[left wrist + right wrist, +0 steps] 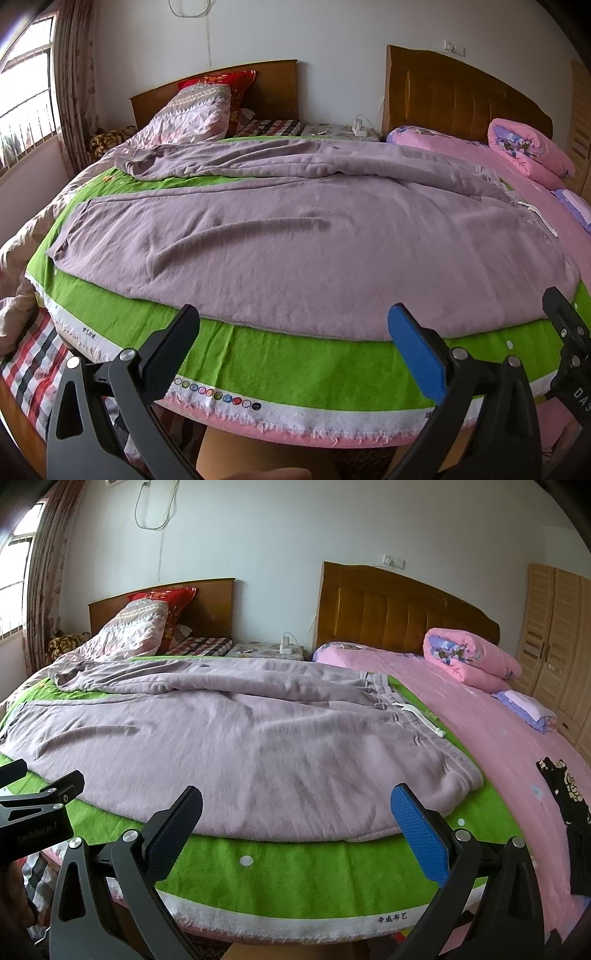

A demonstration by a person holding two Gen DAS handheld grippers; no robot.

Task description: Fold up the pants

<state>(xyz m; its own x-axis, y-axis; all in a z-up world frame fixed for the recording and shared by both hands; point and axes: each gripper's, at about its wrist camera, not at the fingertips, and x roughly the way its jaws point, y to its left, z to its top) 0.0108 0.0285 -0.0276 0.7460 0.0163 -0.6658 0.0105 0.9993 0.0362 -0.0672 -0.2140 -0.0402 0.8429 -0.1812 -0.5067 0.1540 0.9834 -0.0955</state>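
Bedroom w/ two beds side by side, wooden headboard (402, 605) behind the pink-sheeted bed (491, 734); white wall, curtained window (26, 96) far from it, louvred wardrobe (557, 635) next to it. Green cloth (303, 871) w/ white fringed edge covers the near bed area. Mauve pants (236, 753) lie spread on the green cloth, waistband w/ white drawstring (421, 716) toward the headboard side, far leg rumpled. Rolled pink quilt (469, 657) sits below the headboard; small nightstand w/ charger (285, 645) beside it. Dark patterned garment (569, 794) on the pink sheet, apart from pants. Left gripper (295, 350) and right gripper (297, 830): jaws spread wide, released, hovering at near edge, not touching pants.
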